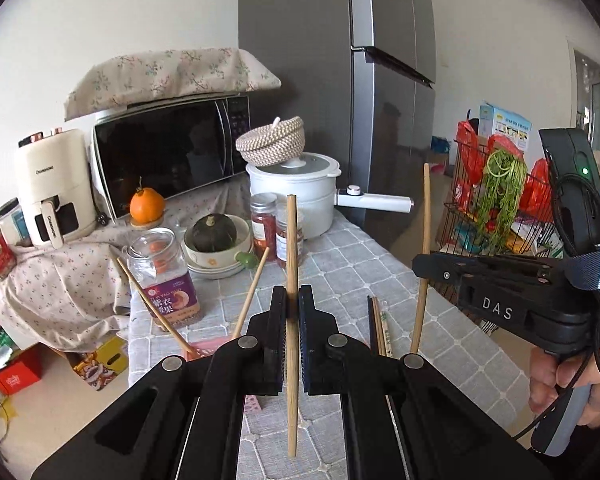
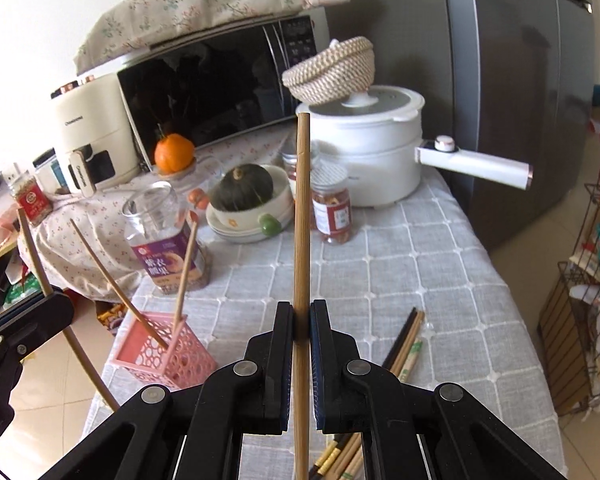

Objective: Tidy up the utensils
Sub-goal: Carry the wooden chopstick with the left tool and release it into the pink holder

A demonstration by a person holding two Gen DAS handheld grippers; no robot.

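Clutter crowds the table's (image 2: 420, 264) far end: an air fryer (image 2: 96, 136), a microwave (image 2: 220, 88), a jar (image 2: 164, 236), a squash (image 2: 242, 188) in stacked bowls and a white pot (image 2: 372, 152), with a fridge (image 2: 520, 100) behind. The near cloth is mostly bare, and the table's left edge runs just behind a pink basket (image 2: 168, 356). A wire rack (image 2: 580, 320) stands on the floor off the right edge, apart from the table.

Two chopsticks lean inside the basket near the left edge, tips pointing up and away from each other.

The left gripper (image 1: 293, 312) has its fingers (image 1: 278, 320) pressed in on a bamboo chopstick (image 1: 291, 240), which stands nearly upright with both ends clear of the jaws, above the cloth. In the right wrist view this gripper appears at the far left, beside the basket and over the table's left edge.

Right of centre, loose chopsticks (image 2: 404, 344), dark and pale, lie bunched on the cloth, one in a paper sleeve.

The right gripper (image 2: 301, 320) pinches a second chopstick (image 2: 302, 220), also upright, just left of that bunch. In the left wrist view it hangs near the table's right side, the person's hand (image 1: 572, 392) on its grip.
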